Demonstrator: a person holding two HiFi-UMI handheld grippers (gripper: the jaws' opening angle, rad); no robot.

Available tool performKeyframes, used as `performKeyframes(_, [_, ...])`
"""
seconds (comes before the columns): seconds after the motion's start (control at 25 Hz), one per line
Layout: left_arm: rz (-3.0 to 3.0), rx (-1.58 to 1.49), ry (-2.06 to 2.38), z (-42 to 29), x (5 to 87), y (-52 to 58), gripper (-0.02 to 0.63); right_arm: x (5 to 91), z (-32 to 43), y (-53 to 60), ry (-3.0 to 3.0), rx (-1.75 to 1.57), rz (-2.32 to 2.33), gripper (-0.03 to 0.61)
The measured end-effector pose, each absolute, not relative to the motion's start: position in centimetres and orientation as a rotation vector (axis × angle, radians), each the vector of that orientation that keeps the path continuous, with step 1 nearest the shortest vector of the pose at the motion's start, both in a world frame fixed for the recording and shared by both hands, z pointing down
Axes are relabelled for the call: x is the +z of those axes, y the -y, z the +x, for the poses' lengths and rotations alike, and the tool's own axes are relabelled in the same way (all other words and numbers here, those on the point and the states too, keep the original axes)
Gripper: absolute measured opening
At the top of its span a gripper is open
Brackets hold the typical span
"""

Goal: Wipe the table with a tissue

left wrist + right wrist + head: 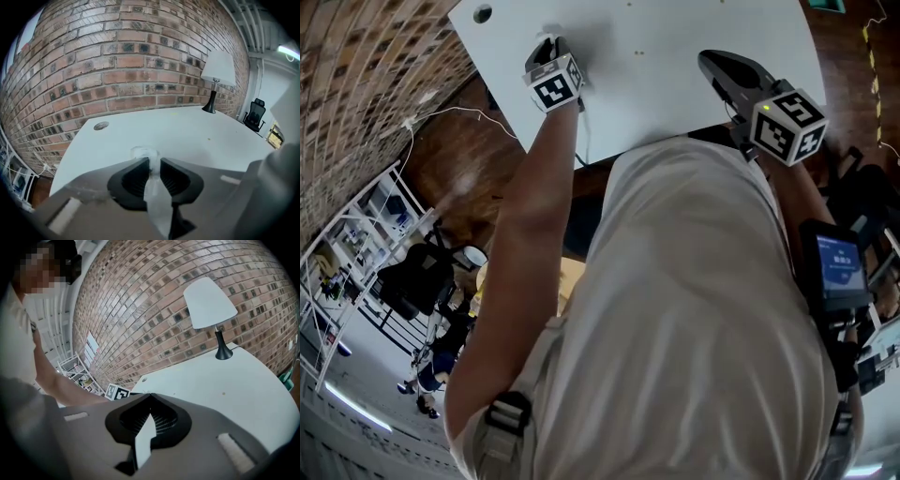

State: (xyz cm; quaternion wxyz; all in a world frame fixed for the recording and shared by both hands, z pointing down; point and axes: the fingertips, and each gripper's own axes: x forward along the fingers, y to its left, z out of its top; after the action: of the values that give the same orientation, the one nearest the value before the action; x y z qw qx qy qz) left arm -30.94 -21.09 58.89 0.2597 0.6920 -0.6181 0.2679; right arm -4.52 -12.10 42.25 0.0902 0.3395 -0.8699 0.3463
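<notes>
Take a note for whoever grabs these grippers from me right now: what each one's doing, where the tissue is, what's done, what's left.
Left gripper: fingers shut on the tissue, its wad down at the white table.
Right gripper: shut, empty, over the table's near side.
Done: tissue picked up; how much is wiped cannot be told.
Left: wipe across toward the lamp; small specks show there.

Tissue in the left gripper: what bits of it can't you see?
- Left gripper view: the tissue tails off behind the left gripper; whether its crumpled tip touches the table is unclear.
- Head view: white on white, behind the gripper, it cannot be picked out.
</notes>
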Motion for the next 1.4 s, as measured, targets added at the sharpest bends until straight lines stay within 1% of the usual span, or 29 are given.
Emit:
performKeyframes(0.2, [1.914, 0.72, 1.482, -27.0, 58.2, 19.0, 0.077, 41.9, -5.4, 11.8, 2.59, 1.017, 0.996, 0.006])
performKeyframes(0.36, [1.977, 0.548, 1.25, -22.8, 56.5, 16.2, 0.071, 41.4, -6.1, 11.6, 2.601, 1.001, 0.998, 0.006])
performKeyframes(0.48, [2.013, 0.452, 1.158, -21.2, 55.9, 13.9, 0.071, 41.5, -6.5, 11.4, 2.599, 0.992, 1.01, 0.006])
performKeyframes(0.84, [2.015, 0.328, 1.13, -23.3, 55.7, 9.3, 0.072, 42.3, -8.2, 9.5, 2.576, 0.984, 1.065, 0.006])
performKeyframes(1.12, [2.108, 0.338, 1.139, -26.6, 52.8, 9.4, 0.074, 40.8, -10.4, 8.9, 2.586, 0.901, 1.113, 0.006])
performKeyframes(1.4, [2.126, 0.311, 1.153, -23.8, 52.6, 9.7, 0.074, 40.4, -8.8, 9.2, 2.606, 0.849, 1.064, 0.006])
